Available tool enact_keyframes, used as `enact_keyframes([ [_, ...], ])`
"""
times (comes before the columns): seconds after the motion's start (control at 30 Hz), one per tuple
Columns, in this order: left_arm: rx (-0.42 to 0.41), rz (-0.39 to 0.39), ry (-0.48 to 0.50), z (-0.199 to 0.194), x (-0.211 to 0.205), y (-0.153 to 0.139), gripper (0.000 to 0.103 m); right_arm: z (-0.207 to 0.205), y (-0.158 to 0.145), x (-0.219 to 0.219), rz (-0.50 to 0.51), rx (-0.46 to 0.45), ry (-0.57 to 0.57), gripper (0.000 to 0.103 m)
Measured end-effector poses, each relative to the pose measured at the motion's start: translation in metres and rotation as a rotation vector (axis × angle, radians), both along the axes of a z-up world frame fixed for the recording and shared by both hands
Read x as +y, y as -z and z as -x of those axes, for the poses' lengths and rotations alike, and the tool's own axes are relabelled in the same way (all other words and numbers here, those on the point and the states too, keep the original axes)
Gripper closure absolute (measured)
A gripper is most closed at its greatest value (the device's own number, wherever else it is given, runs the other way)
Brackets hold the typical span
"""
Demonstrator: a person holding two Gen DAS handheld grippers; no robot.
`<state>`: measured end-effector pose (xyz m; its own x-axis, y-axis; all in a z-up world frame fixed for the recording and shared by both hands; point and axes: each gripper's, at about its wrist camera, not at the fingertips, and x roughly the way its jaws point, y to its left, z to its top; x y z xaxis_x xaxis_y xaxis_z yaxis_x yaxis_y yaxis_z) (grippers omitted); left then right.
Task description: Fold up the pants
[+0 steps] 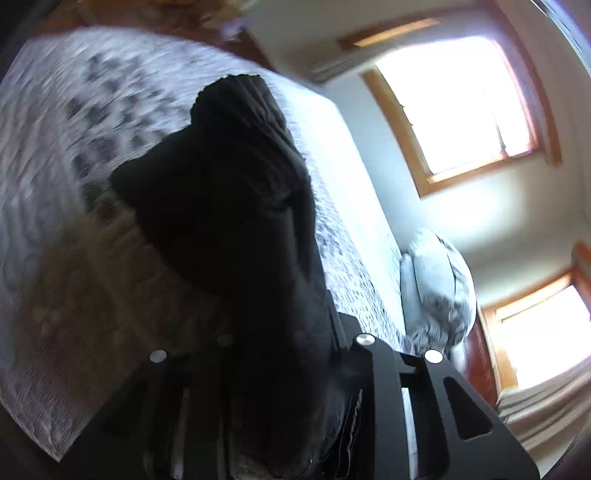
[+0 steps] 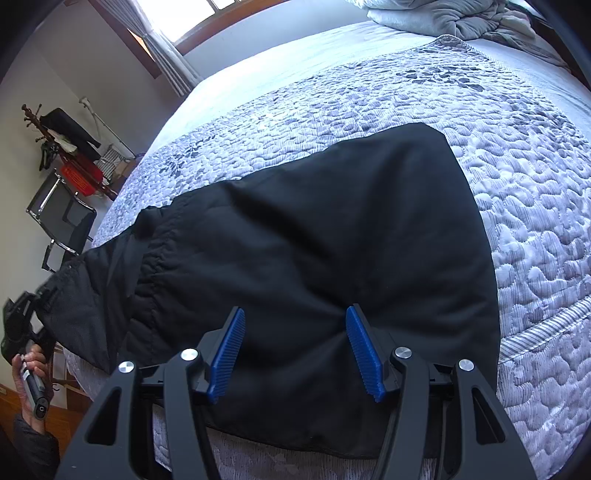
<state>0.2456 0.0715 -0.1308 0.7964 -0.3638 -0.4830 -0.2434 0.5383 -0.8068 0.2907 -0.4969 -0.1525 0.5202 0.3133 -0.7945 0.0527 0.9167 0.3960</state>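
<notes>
Black pants lie spread across the quilted bed, their left end lifted off the mattress. My right gripper stands open near the bed's front edge. Its blue pads point down onto the cloth, which puckers around the right tip. In the left wrist view the pants hang in a dark bunch over my left gripper and hide its fingertips; it is shut on the cloth. From the right wrist view, that left gripper sits at the far left in a person's hand, holding the raised end.
A heap of grey bedding and a pillow lie at the head of the bed. A chrome chair and a coat stand with a red basket are beside the bed on the left. Bright windows fill the wall.
</notes>
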Motion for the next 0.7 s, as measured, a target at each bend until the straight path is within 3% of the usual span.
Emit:
enact_keyframes([
  [0.3,-0.151,-0.130,0.197,-0.035,-0.076,-0.055,0.070,0.001,0.001,-0.004,-0.020,-0.006,0.003,0.045],
  [0.7,-0.202,-0.288,0.482,-0.075,-0.179,-0.077,0.066,0.003,0.004,-0.010,-0.051,-0.009,0.003,0.045],
])
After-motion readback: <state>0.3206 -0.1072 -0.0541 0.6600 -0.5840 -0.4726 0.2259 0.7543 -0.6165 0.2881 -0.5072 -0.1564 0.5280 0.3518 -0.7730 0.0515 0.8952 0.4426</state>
